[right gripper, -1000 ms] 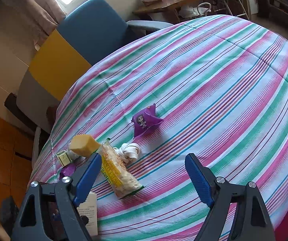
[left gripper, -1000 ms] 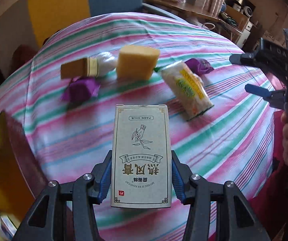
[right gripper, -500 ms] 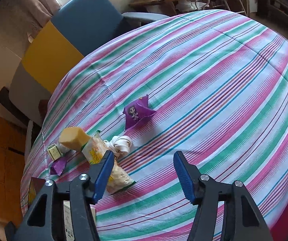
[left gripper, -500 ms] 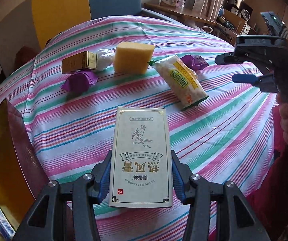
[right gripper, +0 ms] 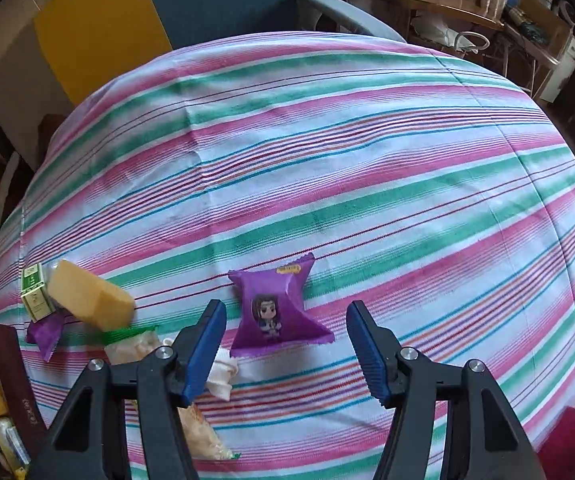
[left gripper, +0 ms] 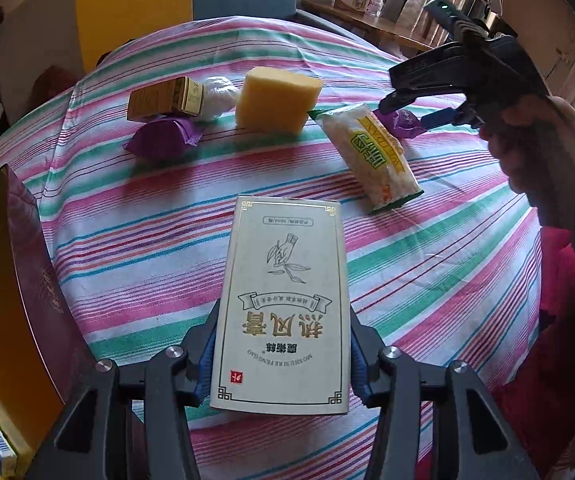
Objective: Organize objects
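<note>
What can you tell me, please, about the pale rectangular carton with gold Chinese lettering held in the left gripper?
The pale rectangular carton looks like thin cream cardboard with a gold border, corner ornaments, large gold characters, a line drawing of a hand holding a sprig, and a small red seal. It appears closed and undented. The left gripper clamps its near end between blue pads, one on each long edge; its far end points toward the striped tablecloth, and the print reads upside down in this view.

Both wrist cameras look steeply down, close, sharing the striped tablecloth (left gripper: 135,240) and purple packet (right gripper: 275,312)
</note>
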Tool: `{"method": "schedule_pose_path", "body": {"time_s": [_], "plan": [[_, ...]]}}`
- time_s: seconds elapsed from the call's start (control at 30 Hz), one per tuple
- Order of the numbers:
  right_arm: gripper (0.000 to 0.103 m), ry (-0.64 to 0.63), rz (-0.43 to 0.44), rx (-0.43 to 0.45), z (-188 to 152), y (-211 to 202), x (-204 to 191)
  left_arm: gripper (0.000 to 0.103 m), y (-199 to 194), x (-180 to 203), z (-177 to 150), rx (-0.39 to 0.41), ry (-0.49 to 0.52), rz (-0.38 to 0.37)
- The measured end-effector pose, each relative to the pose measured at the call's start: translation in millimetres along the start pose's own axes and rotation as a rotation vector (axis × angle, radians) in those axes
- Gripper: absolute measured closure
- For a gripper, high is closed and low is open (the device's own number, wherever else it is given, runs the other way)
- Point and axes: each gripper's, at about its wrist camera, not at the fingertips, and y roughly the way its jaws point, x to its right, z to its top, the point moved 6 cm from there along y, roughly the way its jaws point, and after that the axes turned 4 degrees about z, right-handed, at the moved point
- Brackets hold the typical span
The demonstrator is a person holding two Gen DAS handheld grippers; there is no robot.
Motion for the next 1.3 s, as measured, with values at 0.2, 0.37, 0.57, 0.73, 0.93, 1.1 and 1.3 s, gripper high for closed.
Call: {"method": "schedule_pose_path", "body": {"time_s": [0.2,0.37,0.57,0.73,0.93,1.1,1.3], "plan": [[0.074,-0.044,-0.039,0.002,-7.2,12.1,-0.3,0.051,-1.2,-1.8,0.2,0.007,-0.008,-0.011],[0.074,-0.087,-0.028,0.105,-21.1,-30.3,-5.8,0.051,-7.8,-2.7,-4.3,0.007,-0.024,-0.025],[0.074,-0.193,0.149,0.198,-52.1,-75.9,-58.0,0.051,-38.0,-2.6,-10.5,0.068,-0.021,-0.021],[0.073,-0.322,0.252,0.136,-94.7,-63.6,-110.9,0.051,-80.4,-12.9,-10.4,0.168,-0.025,0.017],[0.074,-0.550,0.207,-0.034,-151.9,-6.3,-151.8,0.051,-129.3,-52.9,-14.7,0.282,-0.109,0.139],[0.074,-0.630,0.157,-0.023,-161.5,3.7,-159.5,0.051,-149.0,-88.4,-27.2,0.311,-0.181,0.223],[0.074,-0.622,0.173,-0.025,-162.9,6.5,-157.3,0.050,-152.2,-110.6,-43.2,0.300,-0.235,0.248]]}}
